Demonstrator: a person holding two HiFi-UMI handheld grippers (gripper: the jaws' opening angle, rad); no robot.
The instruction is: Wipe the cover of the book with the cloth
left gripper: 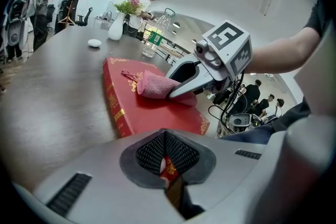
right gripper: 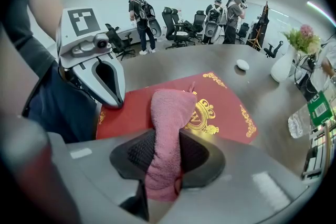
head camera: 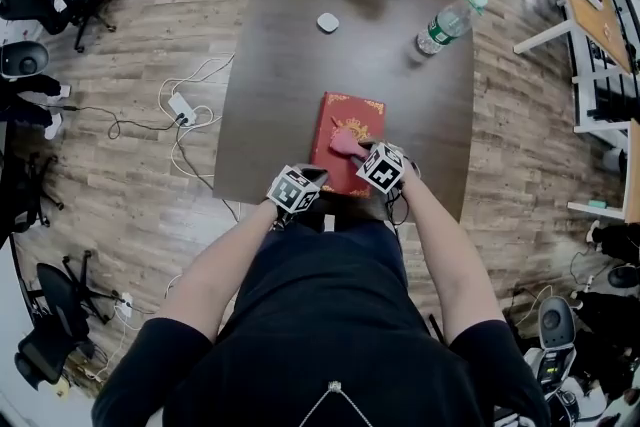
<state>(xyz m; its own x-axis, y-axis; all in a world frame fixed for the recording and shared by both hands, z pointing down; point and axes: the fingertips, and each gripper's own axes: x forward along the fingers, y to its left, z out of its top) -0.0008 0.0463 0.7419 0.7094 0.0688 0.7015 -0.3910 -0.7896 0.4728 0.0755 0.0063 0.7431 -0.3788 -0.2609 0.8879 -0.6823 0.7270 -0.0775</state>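
Dark table [head camera: 290, 35], near edge: red book [head camera: 352, 113] flat, long axis running away from person. Pink cloth [right gripper: 169, 113] on cover centre, clamped in closed right gripper [right gripper: 170, 153]; unwiped cover ahead. Left gripper [left gripper: 167, 159] closed on book's near-left corner, pinning it. 2 grippers close together.

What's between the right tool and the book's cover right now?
The pink cloth: the right tool is shut on it, and its free end rests on the red book cover. The right gripper view shows it best.
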